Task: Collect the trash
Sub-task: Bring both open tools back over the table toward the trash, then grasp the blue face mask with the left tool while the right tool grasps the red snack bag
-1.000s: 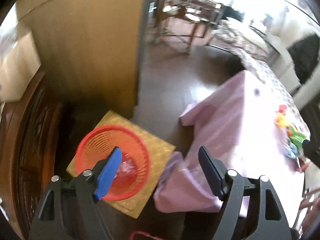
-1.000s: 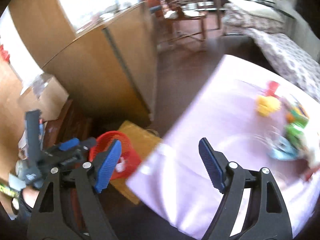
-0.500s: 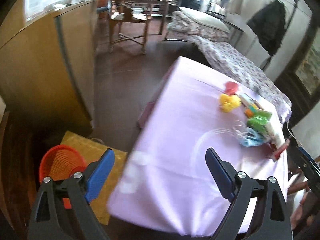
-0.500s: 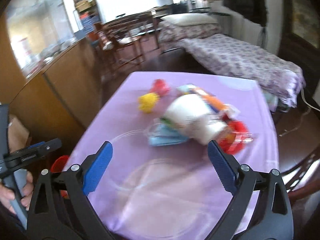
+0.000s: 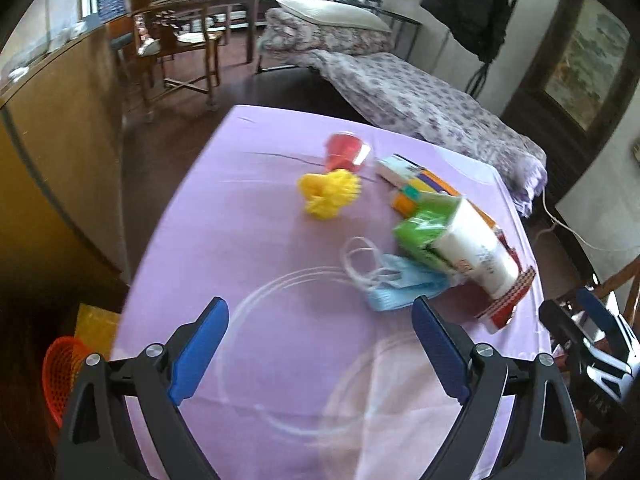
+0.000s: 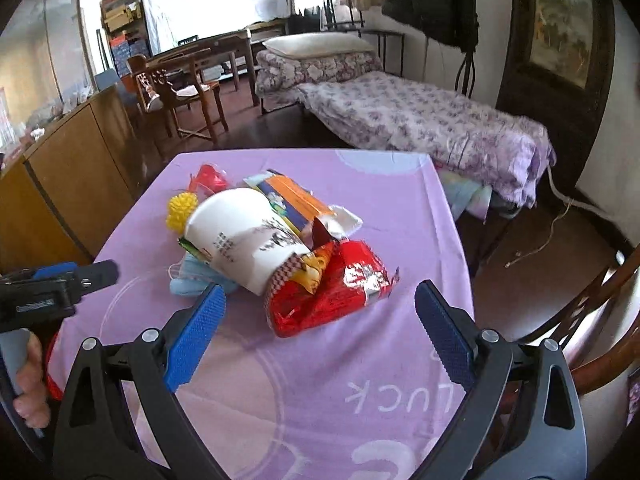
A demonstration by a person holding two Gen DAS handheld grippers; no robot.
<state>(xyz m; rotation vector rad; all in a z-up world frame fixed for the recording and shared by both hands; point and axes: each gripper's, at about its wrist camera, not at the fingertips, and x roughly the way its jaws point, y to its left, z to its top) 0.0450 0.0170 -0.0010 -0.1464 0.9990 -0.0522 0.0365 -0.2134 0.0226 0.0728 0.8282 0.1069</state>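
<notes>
Both tools are held spread wide and empty: the left tool (image 5: 316,344) and the right tool (image 6: 318,332) are poised above the near edge of a surface (image 5: 248,184) draped in purple cloth. A second ago the left tool was aimed down at the red basket (image 5: 60,376) on the floor; it has since been swung up, so a fresh pickup seems due. Ahead of the right tool a heap of trash is seen: a white paper cup (image 6: 240,240) lying on its side, touching a red snack wrapper (image 6: 332,292), with a blue face mask (image 5: 404,284) partly buried beneath. The basket is cut off at the left tool's lower left, its contents hidden.
</notes>
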